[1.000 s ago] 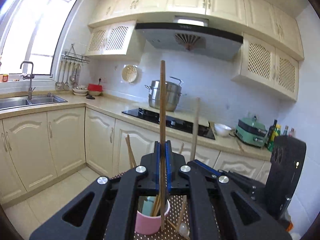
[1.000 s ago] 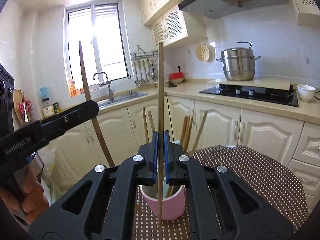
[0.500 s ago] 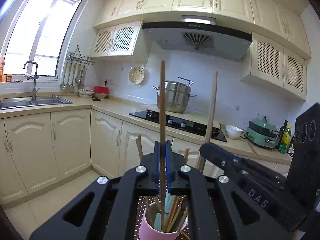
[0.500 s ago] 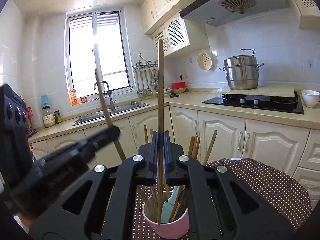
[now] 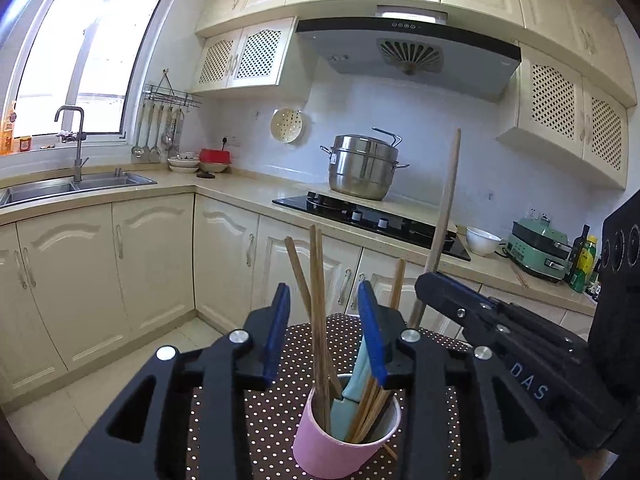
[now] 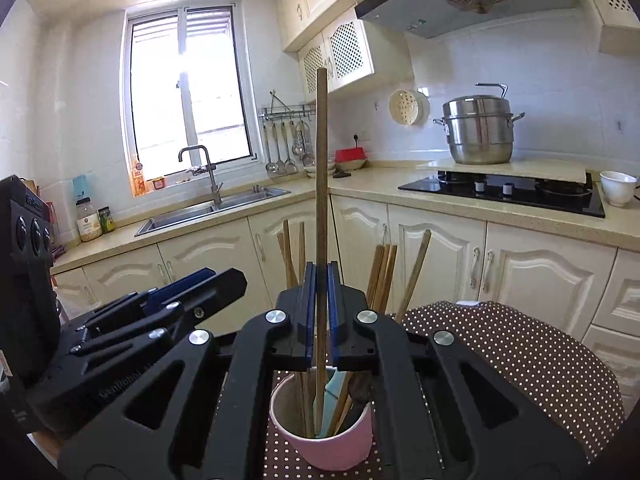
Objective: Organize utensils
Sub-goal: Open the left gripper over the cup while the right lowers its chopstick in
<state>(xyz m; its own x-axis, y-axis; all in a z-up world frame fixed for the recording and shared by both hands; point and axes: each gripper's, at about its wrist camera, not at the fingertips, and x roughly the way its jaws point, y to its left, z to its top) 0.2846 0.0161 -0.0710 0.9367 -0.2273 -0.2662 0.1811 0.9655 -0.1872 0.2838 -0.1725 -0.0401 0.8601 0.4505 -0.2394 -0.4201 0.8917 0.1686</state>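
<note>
My left tongs (image 5: 326, 336) stood wide above the pink cup (image 5: 344, 446); my right tongs (image 6: 320, 312) gripped a wooden chopstick (image 6: 321, 168) upright over it.

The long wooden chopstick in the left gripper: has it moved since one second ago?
Yes. The wooden chopstick, released by the open left gripper, dropped into the pink cup.
</note>
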